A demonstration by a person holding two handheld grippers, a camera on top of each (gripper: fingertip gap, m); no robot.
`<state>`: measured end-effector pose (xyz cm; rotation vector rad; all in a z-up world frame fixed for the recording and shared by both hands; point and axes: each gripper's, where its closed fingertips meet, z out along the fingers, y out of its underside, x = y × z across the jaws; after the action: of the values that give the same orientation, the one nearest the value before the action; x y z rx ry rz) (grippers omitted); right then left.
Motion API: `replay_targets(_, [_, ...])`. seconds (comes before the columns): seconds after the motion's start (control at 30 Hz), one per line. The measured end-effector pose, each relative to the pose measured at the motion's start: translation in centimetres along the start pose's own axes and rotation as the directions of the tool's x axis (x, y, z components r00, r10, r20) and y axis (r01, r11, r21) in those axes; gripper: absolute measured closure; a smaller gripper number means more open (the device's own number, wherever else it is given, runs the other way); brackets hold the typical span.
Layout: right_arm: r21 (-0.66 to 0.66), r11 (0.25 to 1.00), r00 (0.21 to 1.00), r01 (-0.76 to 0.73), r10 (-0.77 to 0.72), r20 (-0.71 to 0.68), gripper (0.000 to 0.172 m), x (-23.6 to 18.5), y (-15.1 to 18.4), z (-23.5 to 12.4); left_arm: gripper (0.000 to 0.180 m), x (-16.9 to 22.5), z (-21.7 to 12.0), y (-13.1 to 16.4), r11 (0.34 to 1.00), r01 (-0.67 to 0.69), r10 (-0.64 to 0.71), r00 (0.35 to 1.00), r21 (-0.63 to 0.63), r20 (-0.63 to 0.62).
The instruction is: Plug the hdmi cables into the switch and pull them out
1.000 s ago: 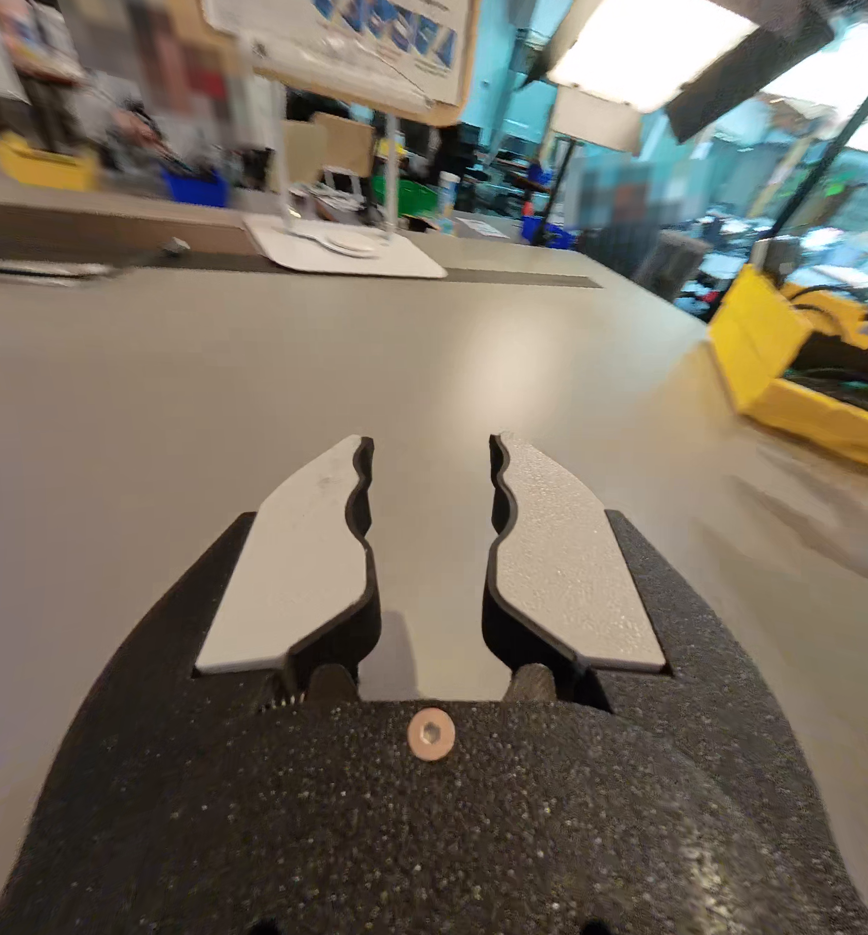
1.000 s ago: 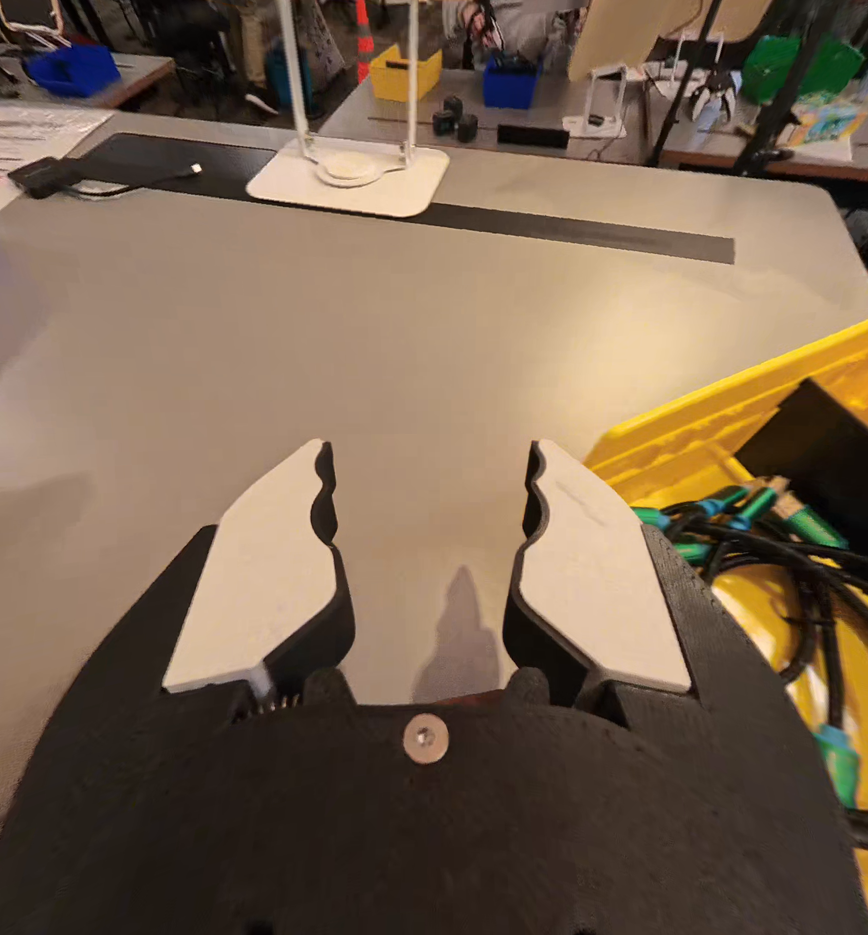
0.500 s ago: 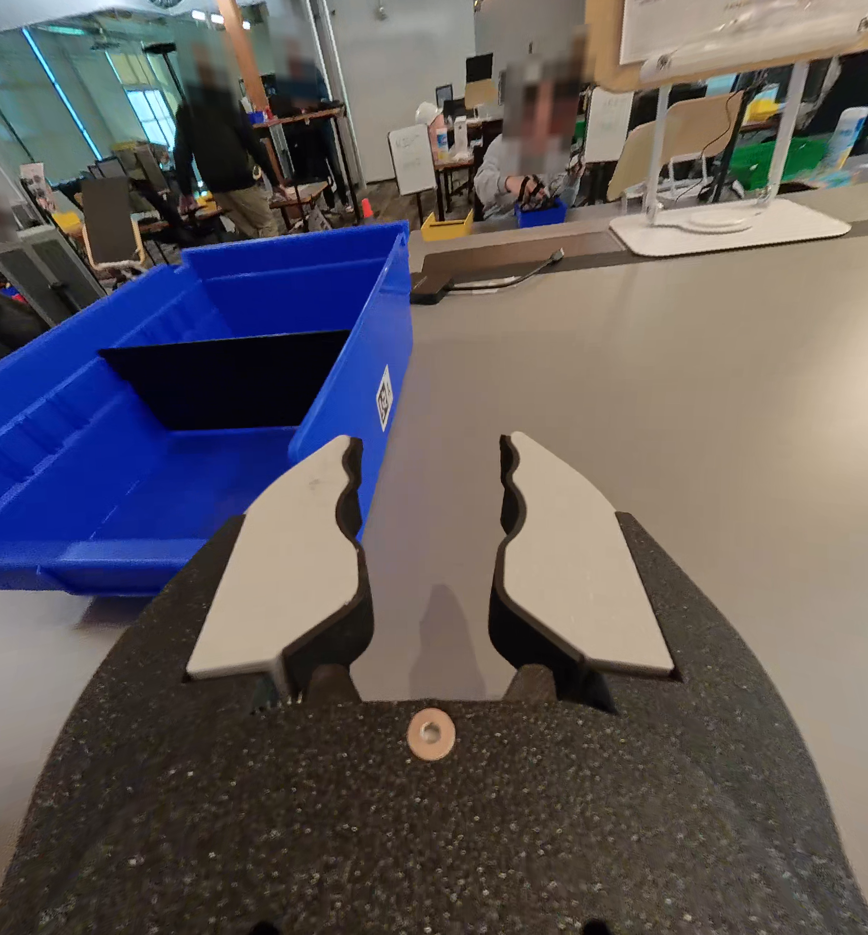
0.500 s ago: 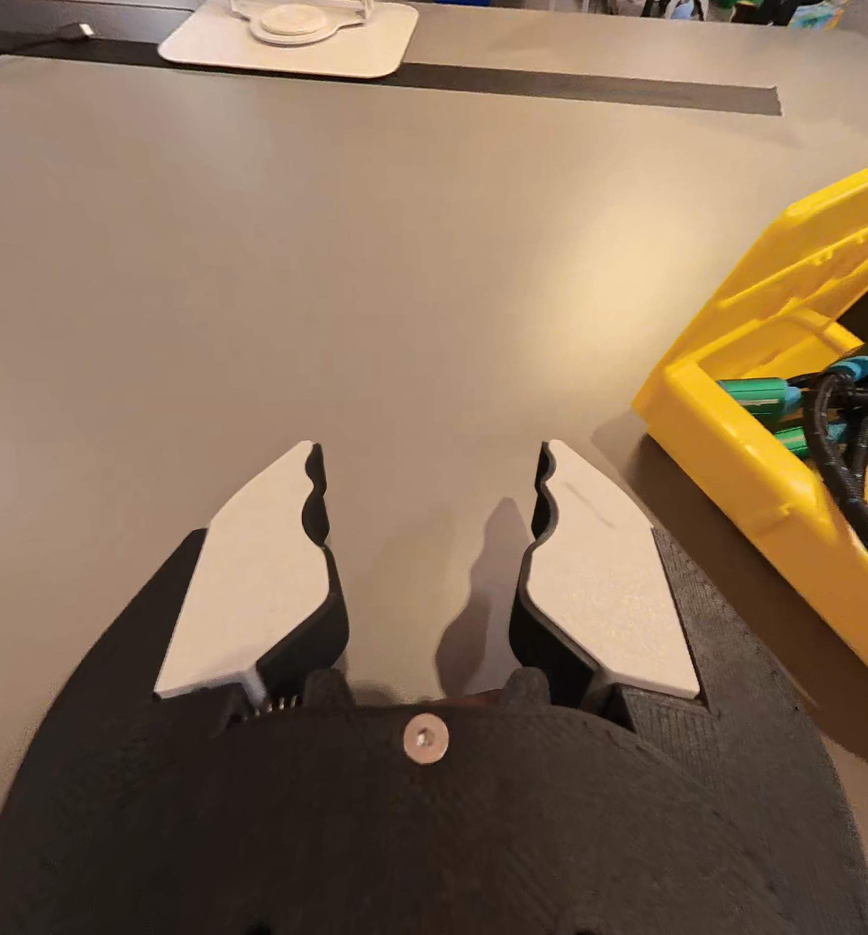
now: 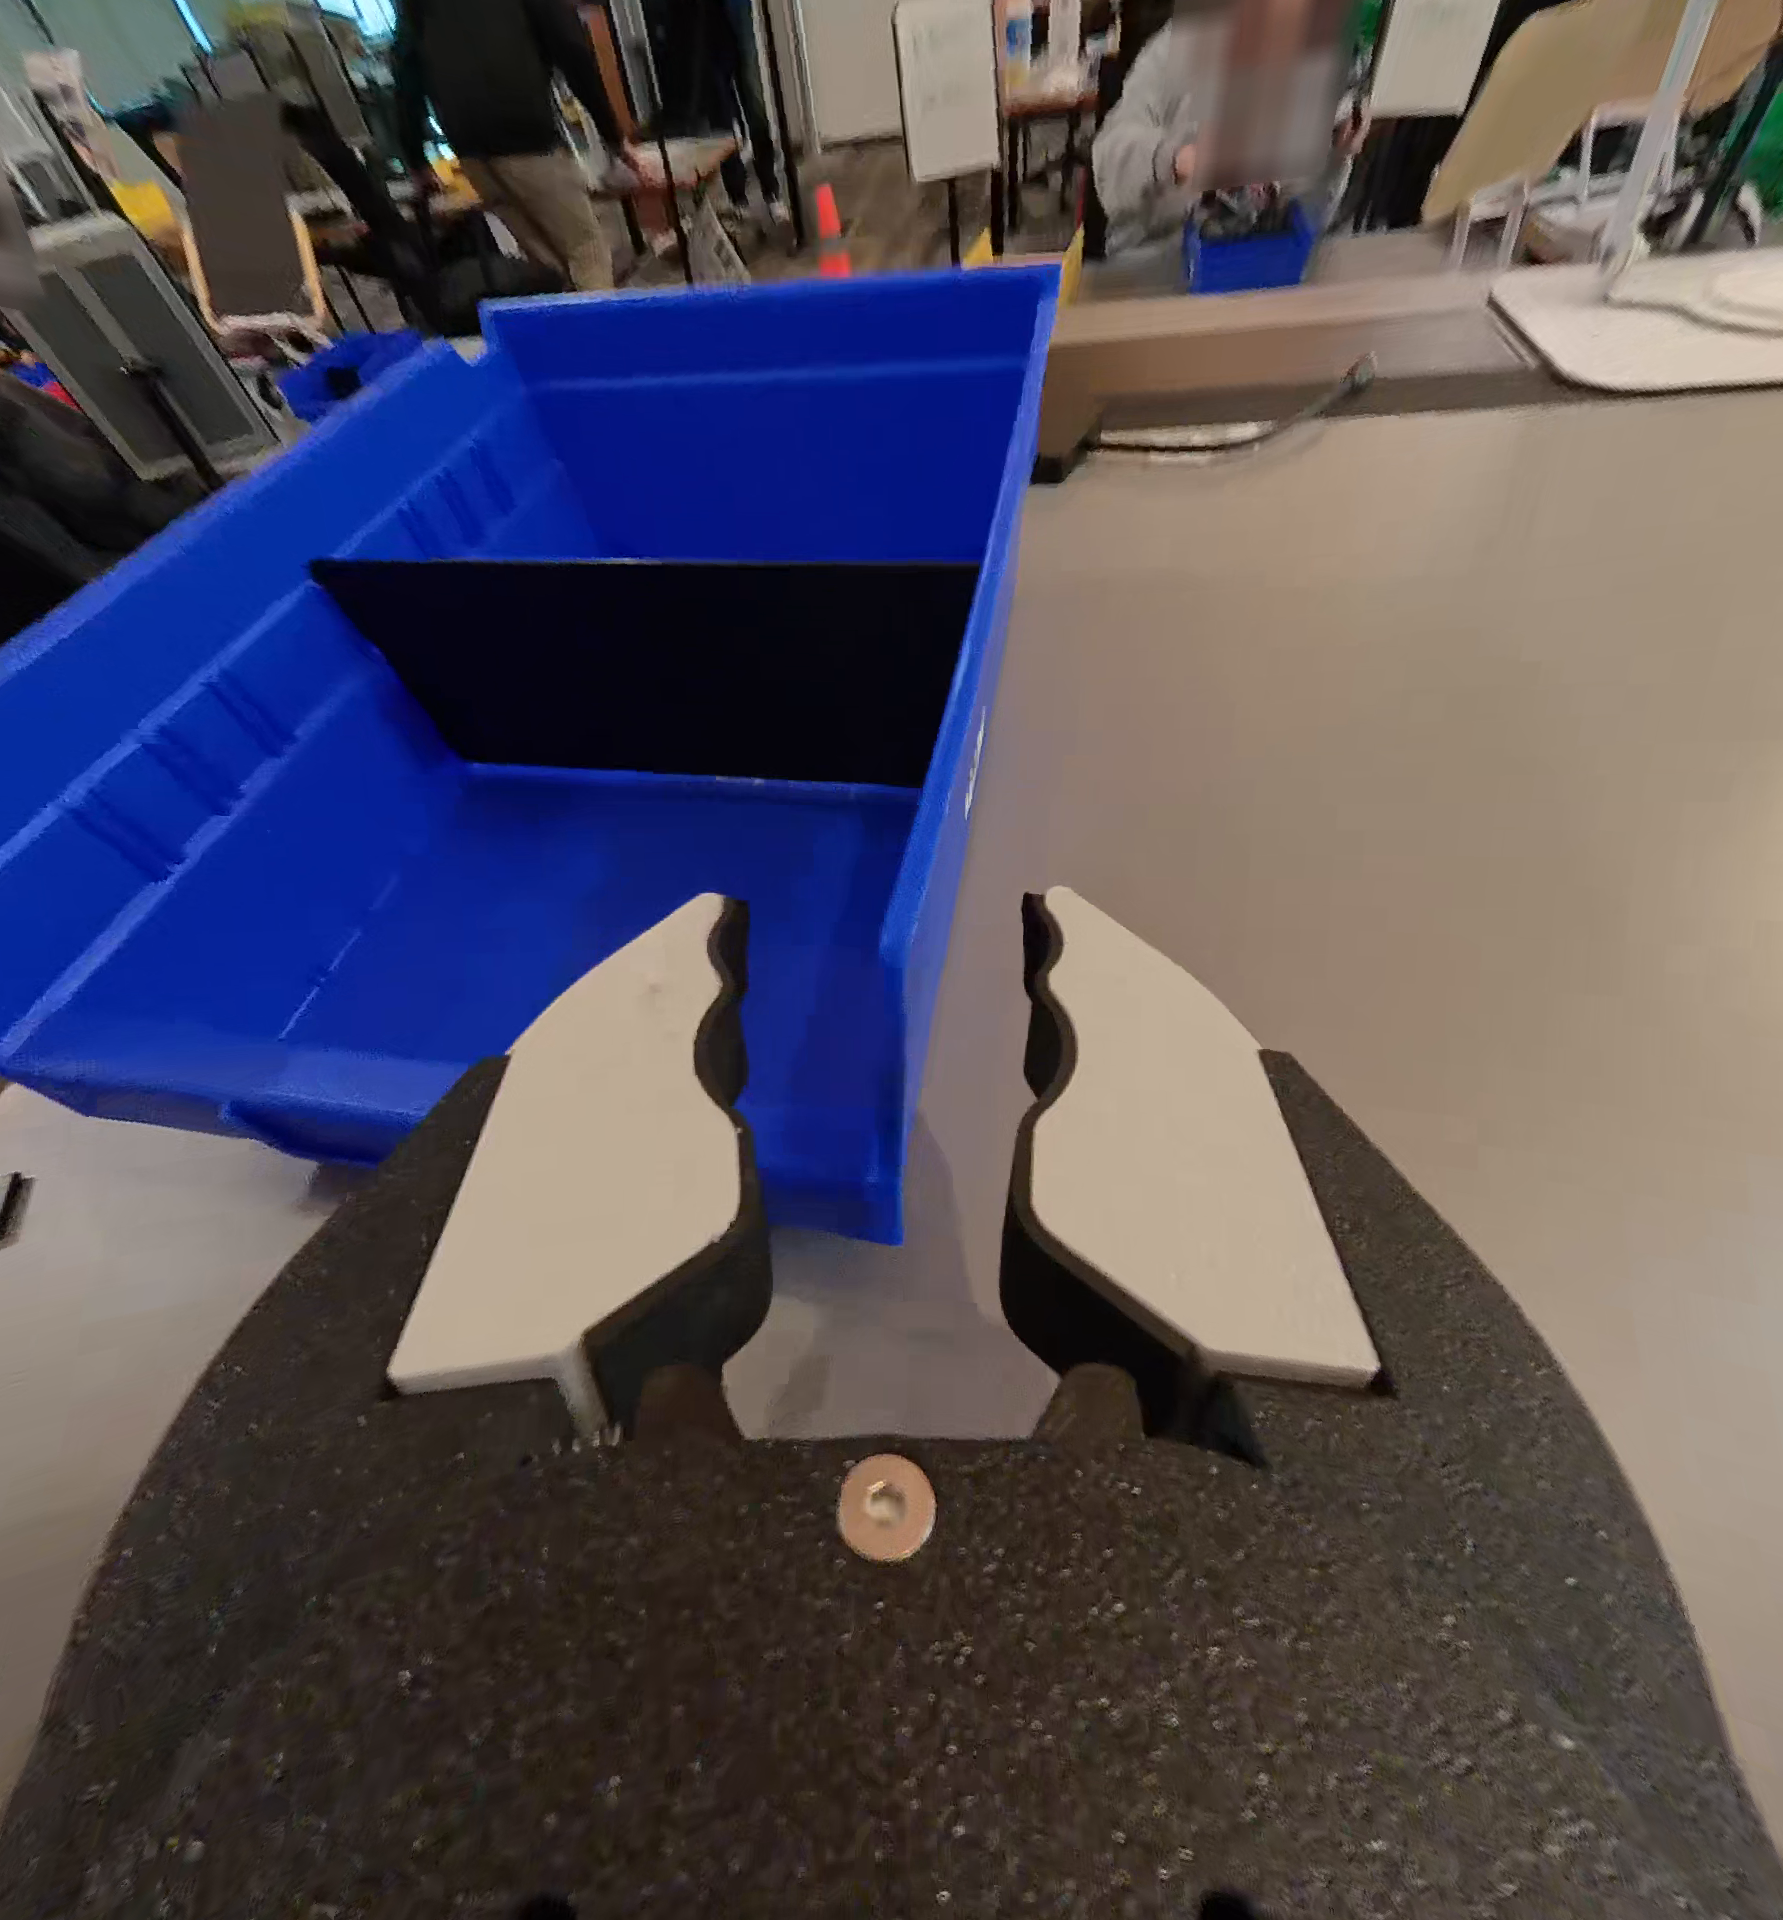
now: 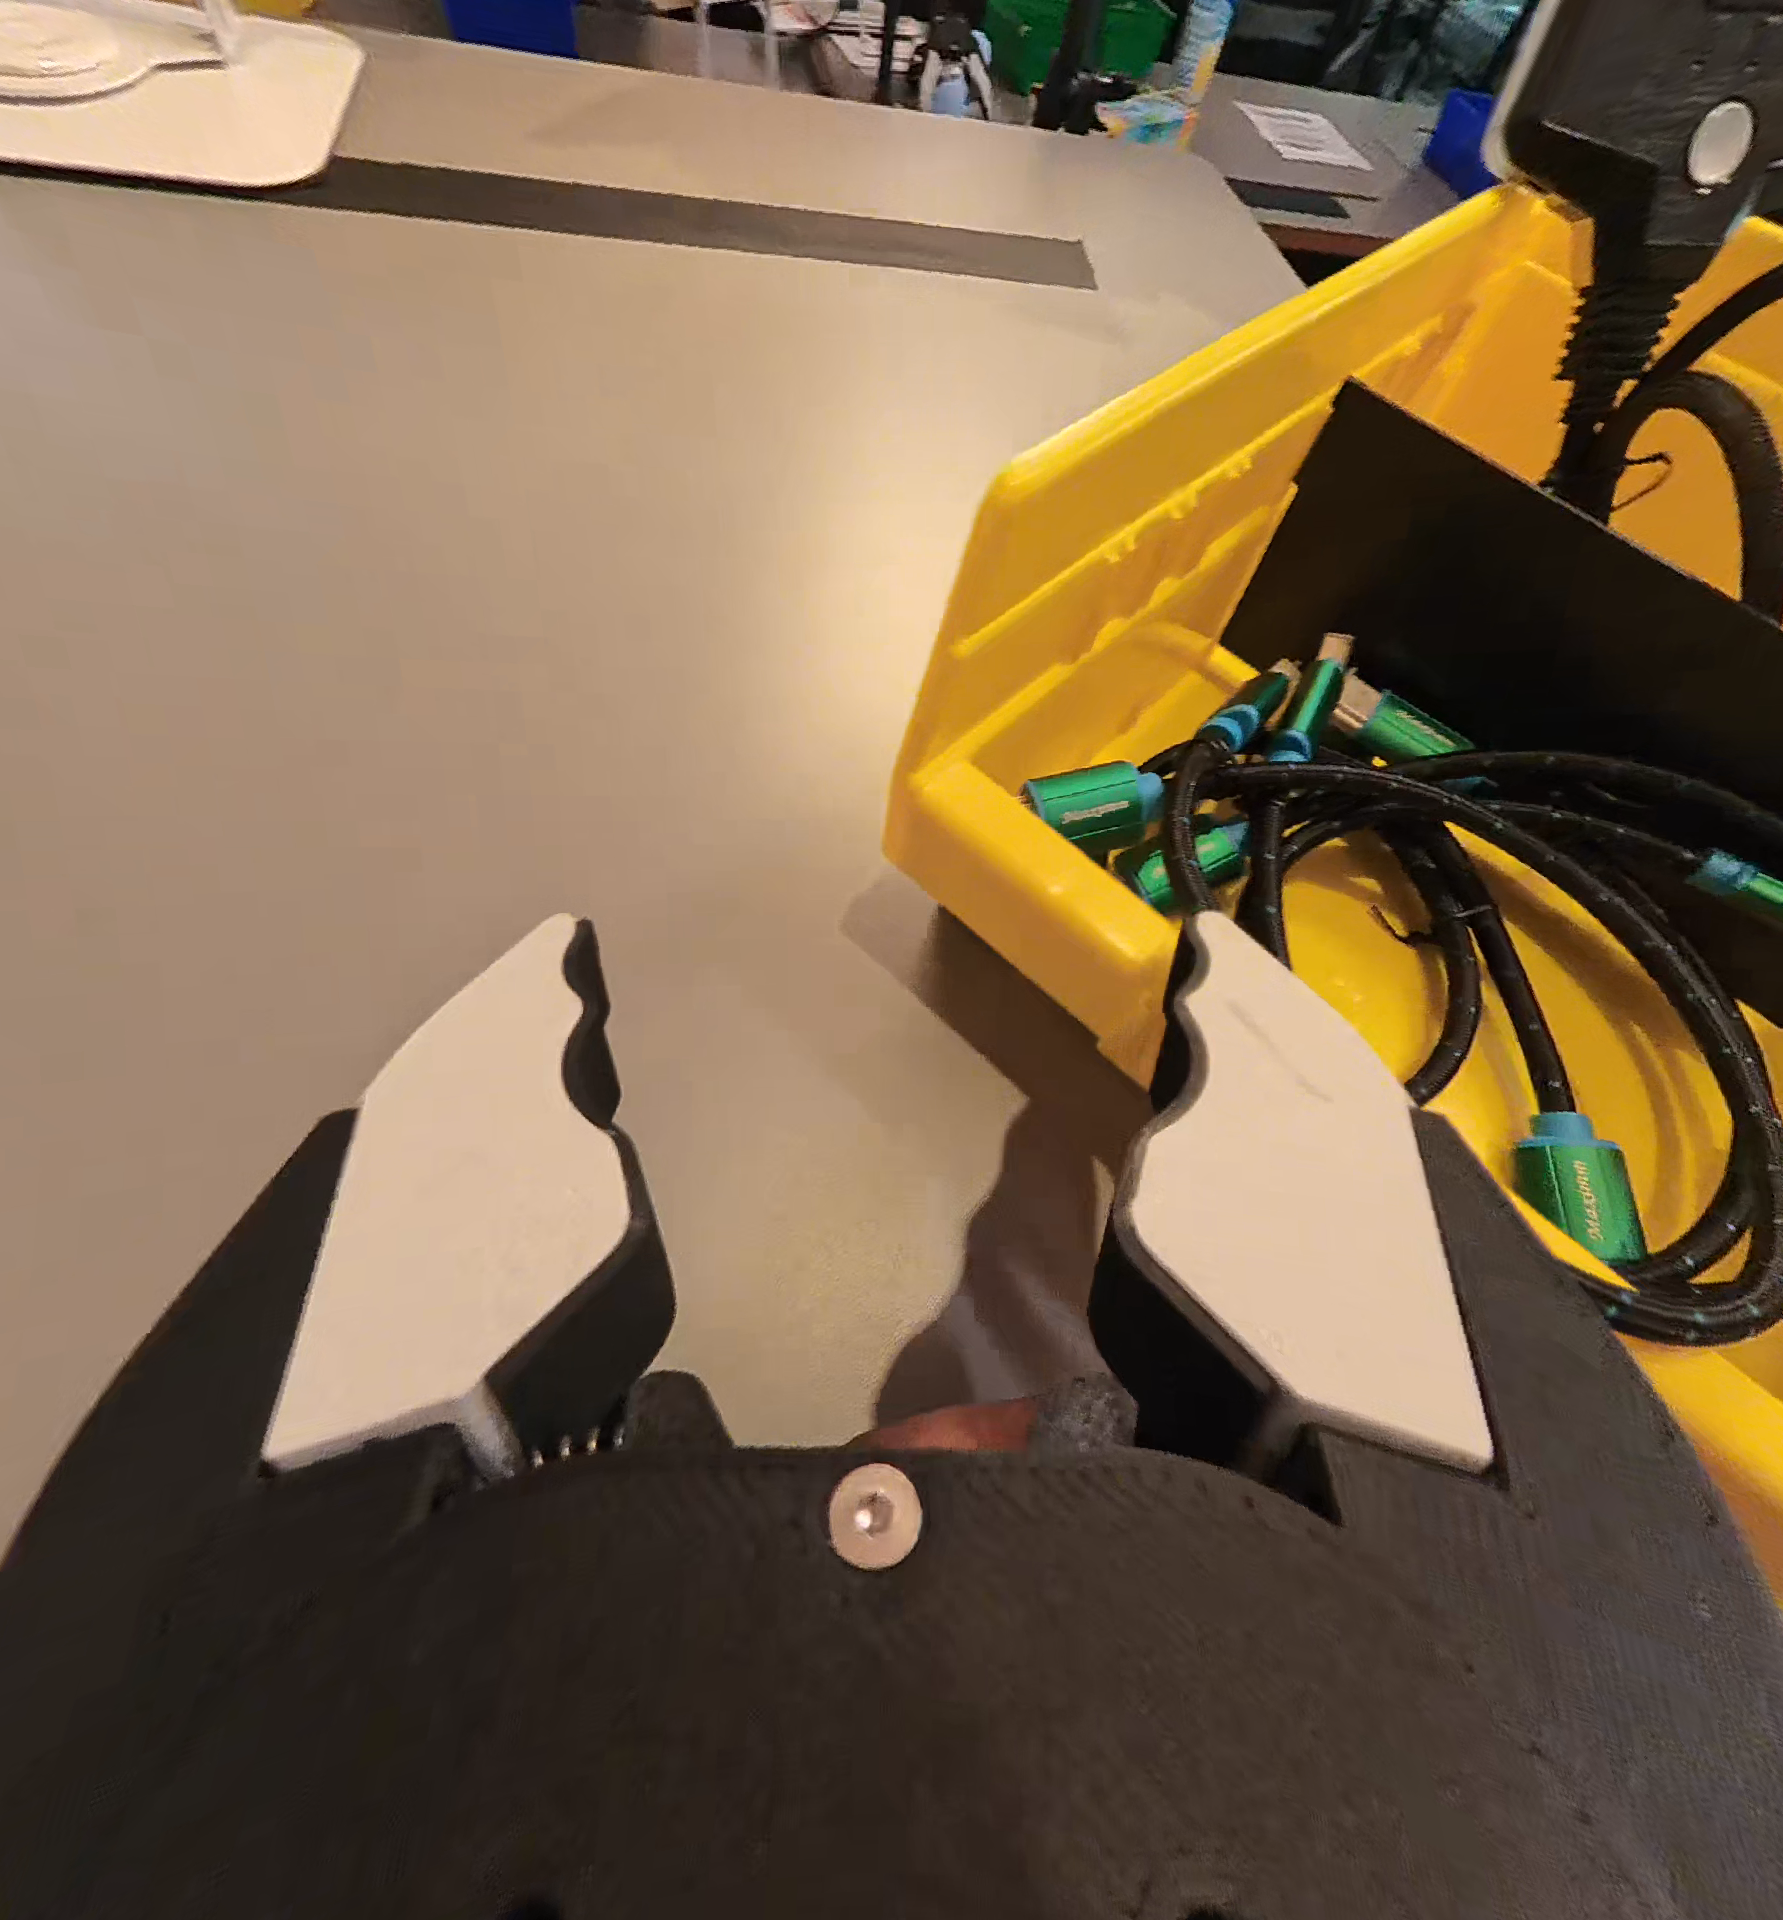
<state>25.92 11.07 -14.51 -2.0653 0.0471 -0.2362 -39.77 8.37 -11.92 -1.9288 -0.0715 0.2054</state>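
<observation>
Grey table point(image 5: 1386, 831), left tool point(image 5: 882, 914) open over blue bin point(image 5: 762, 416), right tool point(image 6: 882, 935) open by yellow bin point(image 6: 1032, 873).

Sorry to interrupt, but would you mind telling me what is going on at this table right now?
A person holds a hand-held gripper in each hand, and neither grips anything. The left hand-held gripper is open, its fingers either side of the near corner of a blue bin with a black divider. The right hand-held gripper is wide open beside a yellow bin of black cables with green plugs.
</observation>
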Motion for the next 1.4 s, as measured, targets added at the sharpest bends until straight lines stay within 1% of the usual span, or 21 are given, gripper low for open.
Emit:
replay_targets(0.1, [-0.010,0.999,0.998,-0.046,0.046,-0.041,0.072,0.9,-0.2,0.7,0.139,0.3,0.6,0.2,0.999,-0.019,0.019,1.000,-0.025,-0.023])
replay_targets(0.2, [-0.002,0.998,0.993,-0.062,0.061,-0.100,0.078,1.5,-0.6,1.2,0.154,0.2,1.1,0.1,0.999,-0.033,0.032,0.999,-0.029,-0.022])
replay_targets(0.27, [-0.001,0.997,0.988,-0.075,0.074,-0.133,0.086,1.9,-0.8,1.6,0.162,0.2,1.3,0.0,0.999,-0.038,0.037,0.999,-0.025,-0.034])
replay_targets(0.3, [-0.006,0.996,0.986,-0.086,0.084,-0.142,0.092,2.1,-0.8,1.8,0.164,0.3,1.4,0.0,0.999,-0.040,0.039,0.998,-0.025,-0.043])
replay_targets(0.37, [-0.003,0.993,0.982,-0.115,0.113,-0.149,0.106,2.4,-1.0,2.3,0.177,0.8,1.5,-0.1,0.998,-0.054,0.053,0.996,-0.023,-0.068])
replay_targets(0.43, [0.026,0.991,0.981,-0.135,0.137,-0.138,0.121,2.5,-1.6,2.6,0.177,0.8,1.5,0.0,0.998,-0.051,0.049,0.996,-0.024,-0.076])
replay_targets(0.5, [0.047,0.991,0.980,-0.126,0.132,-0.151,0.126,2.8,-2.1,2.9,0.177,0.9,1.5,-0.1,0.999,-0.041,0.038,0.995,-0.024,-0.088])
replay_targets(0.67, [0.061,0.996,0.980,-0.063,0.073,-0.186,0.130,2.6,-2.9,3.6,0.177,1.3,1.2,0.0,0.998,-0.053,0.050,0.992,-0.019,-0.115])
replay_targets(0.8, [0.063,0.998,0.980,-0.004,0.016,-0.198,0.135,2.4,-3.3,4.0,0.178,2.3,0.5,0.1,0.996,-0.087,0.085,0.982,-0.004,-0.171])
replay_targets(0.93, [0.074,0.988,0.973,0.134,-0.117,-0.197,0.145,1.4,-3.7,4.0,0.178,3.8,-0.4,0.3,0.990,-0.142,0.144,0.959,0.025,-0.245])
replay_targets(0.97, [0.087,0.981,0.970,0.174,-0.156,-0.188,0.150,0.9,-3.9,3.9,0.178,4.2,-0.5,0.3,0.987,-0.160,0.163,0.951,0.034,-0.263])
replay_targets(1.0, [0.107,0.976,0.971,0.190,-0.171,-0.168,0.162,0.2,-4.0,3.7,0.178,4.6,-0.6,0.3,0.983,-0.176,0.181,0.943,0.043,-0.279])
replay_targets(1.1, [0.114,0.975,0.980,0.193,-0.185,-0.077,0.162,-1.4,-3.9,3.6,0.178,5.3,-0.9,0.3,0.978,-0.201,0.209,0.928,0.060,-0.309])
replay_targets(1.27, [0.156,0.966,0.972,0.207,-0.221,0.077,0.162,-3.7,-3.8,2.8,0.178,5.5,-0.8,0.3,0.978,-0.201,0.211,0.924,0.063,-0.320])
replay_targets(1.33, [0.181,0.960,0.956,0.216,-0.245,0.163,0.162,-4.9,-3.6,2.1,0.178,5.5,-0.8,0.2,0.978,-0.201,0.210,0.923,0.064,-0.323])
replay_targets(1.4, [0.215,0.947,0.923,0.238,-0.290,0.253,0.162,-6.4,-3.4,1.1,0.178,5.5,-0.8,0.2,0.978,-0.200,0.210,0.922,0.064,-0.324])
